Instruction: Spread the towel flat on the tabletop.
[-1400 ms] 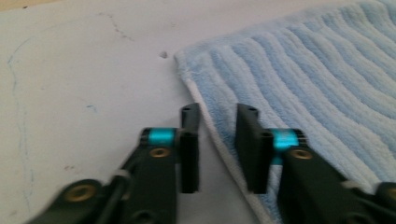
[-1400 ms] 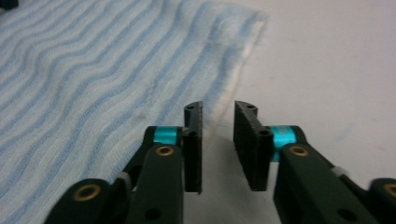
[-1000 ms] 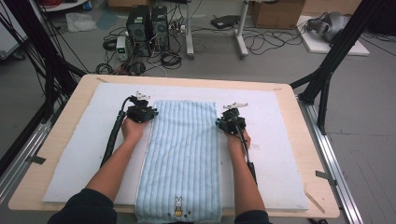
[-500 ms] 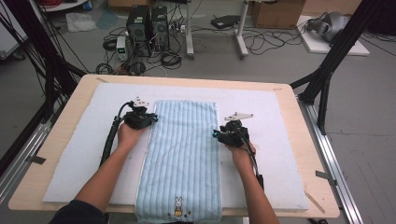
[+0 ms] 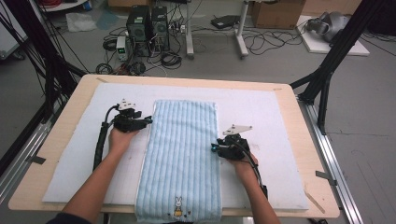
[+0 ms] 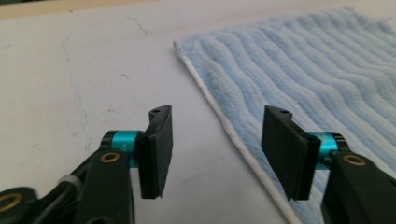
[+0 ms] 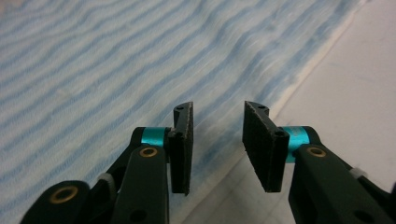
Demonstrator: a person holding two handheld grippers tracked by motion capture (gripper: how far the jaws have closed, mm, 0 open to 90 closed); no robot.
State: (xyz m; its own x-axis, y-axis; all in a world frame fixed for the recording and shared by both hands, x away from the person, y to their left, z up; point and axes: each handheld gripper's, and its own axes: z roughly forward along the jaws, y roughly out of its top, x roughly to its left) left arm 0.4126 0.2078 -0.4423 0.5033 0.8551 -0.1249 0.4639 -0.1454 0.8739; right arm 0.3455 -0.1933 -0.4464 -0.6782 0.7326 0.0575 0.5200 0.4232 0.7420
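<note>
Both hands have shifted: right gripper (image 5: 215, 148) has slid back along the towel's right edge toward the person since a sec ago, left gripper (image 5: 148, 120) has eased off the towel's left edge, near the far corner.

Near end first: blue striped towel (image 5: 182, 158) lies flat, long way down the white mat (image 5: 261, 116), its near end with the little rabbit print (image 5: 178, 207) hanging just over the table's (image 5: 299, 140) front edge.

Right side, mid-towel: right gripper sits at the towel's right edge, jaws part-spread, nothing pinched. They've just been closing a touch. In the right gripper view the right gripper (image 7: 217, 140) has its gap over the towel's (image 7: 116, 60) white hem, pads not pressing it.

Further up, left side: left gripper's jaws have just been opening, now spread wide, empty. Left gripper view shows the left gripper (image 6: 217, 147) with bare mat (image 6: 84, 79) and the towel's hem between the pads, towel (image 6: 317, 70) running off to the right, one pad over its border.

Beyond the table: floor w/ computer towers (image 5: 149, 23) and cables.
</note>
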